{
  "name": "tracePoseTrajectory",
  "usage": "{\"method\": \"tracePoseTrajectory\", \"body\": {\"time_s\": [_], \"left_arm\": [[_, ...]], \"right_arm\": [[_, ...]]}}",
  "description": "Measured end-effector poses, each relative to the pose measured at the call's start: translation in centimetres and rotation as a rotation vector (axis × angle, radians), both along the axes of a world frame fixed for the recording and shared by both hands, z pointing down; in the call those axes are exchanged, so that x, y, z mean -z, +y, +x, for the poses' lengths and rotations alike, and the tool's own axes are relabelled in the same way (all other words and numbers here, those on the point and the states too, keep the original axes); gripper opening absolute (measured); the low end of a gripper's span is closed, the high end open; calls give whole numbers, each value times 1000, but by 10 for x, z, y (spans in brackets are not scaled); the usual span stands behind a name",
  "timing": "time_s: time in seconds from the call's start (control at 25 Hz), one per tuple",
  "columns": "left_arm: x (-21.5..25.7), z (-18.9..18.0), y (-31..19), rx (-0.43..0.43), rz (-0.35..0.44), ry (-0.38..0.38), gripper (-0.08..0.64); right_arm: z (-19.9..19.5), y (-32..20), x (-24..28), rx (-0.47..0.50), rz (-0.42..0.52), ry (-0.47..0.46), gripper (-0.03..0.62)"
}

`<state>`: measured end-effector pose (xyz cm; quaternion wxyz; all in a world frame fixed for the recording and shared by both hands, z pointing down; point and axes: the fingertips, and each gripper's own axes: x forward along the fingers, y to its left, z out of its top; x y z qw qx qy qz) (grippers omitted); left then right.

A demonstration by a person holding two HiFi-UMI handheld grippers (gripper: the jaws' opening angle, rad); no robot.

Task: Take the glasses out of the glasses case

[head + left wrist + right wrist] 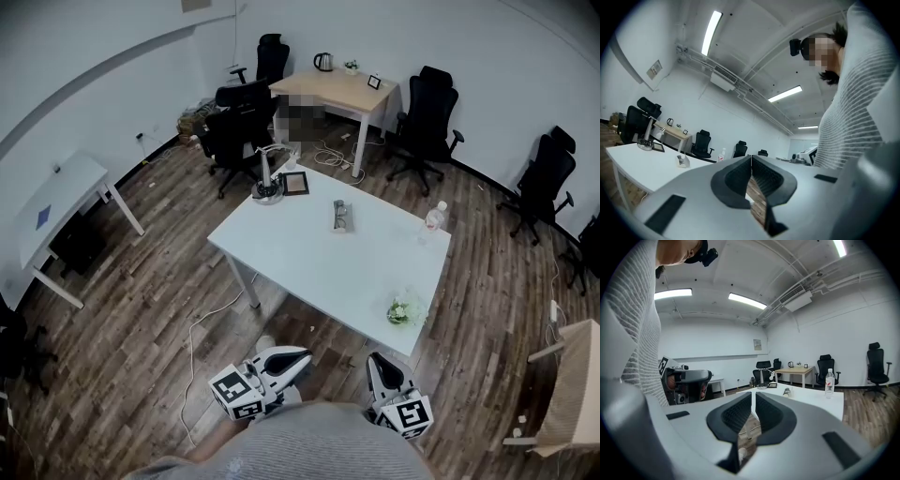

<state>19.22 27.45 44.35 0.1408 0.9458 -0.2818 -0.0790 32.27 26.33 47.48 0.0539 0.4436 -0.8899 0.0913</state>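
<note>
Dark wood flooring (141,281) is stretching across an office room, and a white table (309,253) is standing in the middle of it with black office chairs (427,122) ranged along the walls. The glasses case (341,216) is lying on the tabletop toward the far edge (too small from here to tell whether the glasses are showing in it). A water bottle (434,217) is standing well to its right. A desk lamp (269,183) and a dark picture frame (295,183) are sitting side by side at the far left corner. A small potted plant (403,311) is sitting by the near right corner.

A person in a grey striped top (319,445) is standing off the table's near edge, holding both tools low by the body, well apart from the case. The left gripper (298,357) is showing its jaws pressed together on nothing. The right gripper (375,362) is showing its jaws all but together, only a thin sliver between them, empty too.
</note>
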Motion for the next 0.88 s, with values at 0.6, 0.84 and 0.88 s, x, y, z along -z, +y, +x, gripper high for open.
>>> {"method": "tracePoseTrajectory", "body": {"time_s": [0.6,0.84,0.88], "left_arm": [[2,-90,-144,-106,53,16,14],[15,-128,-204,-193,64,11,14],[16,-136,-214,-205,69,11,14]], "right_arm": [[-163,-129,70,385,752,466,17],[-163,-214,7,-52,-34,57,17],[-171,-225,10,-52,-21,71,17]]}}
